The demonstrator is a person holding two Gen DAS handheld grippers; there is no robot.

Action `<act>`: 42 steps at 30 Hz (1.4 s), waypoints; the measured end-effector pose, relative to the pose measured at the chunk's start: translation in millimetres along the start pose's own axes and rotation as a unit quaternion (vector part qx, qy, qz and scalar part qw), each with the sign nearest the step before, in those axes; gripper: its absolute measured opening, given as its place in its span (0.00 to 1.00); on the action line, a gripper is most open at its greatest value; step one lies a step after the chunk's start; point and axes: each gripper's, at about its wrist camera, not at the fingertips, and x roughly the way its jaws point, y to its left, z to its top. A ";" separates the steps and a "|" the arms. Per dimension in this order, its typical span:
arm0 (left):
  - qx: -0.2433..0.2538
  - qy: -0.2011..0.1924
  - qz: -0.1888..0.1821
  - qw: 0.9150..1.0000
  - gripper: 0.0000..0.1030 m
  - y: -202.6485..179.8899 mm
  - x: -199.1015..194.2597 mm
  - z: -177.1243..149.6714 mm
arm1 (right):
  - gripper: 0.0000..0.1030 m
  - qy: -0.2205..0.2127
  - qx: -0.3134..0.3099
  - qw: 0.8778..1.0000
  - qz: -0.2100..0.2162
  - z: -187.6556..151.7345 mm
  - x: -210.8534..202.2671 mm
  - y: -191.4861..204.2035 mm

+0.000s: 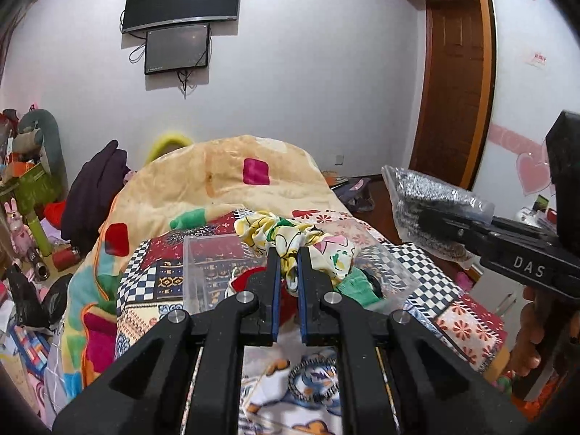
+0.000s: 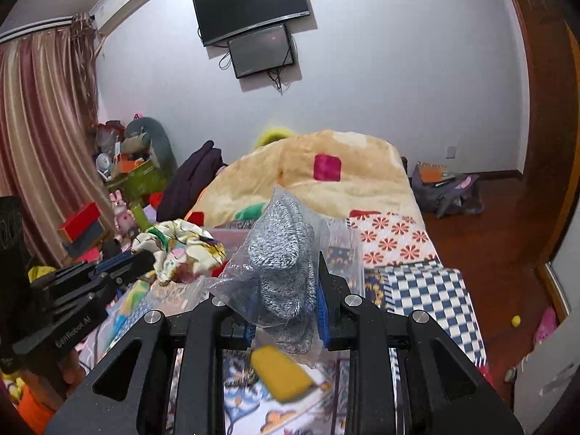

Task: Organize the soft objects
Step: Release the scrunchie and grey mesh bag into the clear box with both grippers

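Fingers of the left gripper (image 1: 289, 264) pinch a patterned cloth (image 1: 290, 239), the right gripper (image 2: 286, 290) a bagged grey knit (image 2: 282, 253) hiding one finger.

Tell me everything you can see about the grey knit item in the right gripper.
The grey knit item is a marled grey-and-white fabric piece, possibly a sock or glove, sealed in a crinkled clear plastic bag. The right gripper is shut on it, the blue pads pinching its lower part; the top stands upright above the fingers. It hangs in the air over the bed, clear of the clear box, touching nothing else. In the left view it shows sideways.
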 end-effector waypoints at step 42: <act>-0.029 0.070 -0.012 0.997 0.54 13.3 48.2 -22.4 | 0.57 0.080 -0.019 0.996 -0.030 -25.9 39.7 -10.1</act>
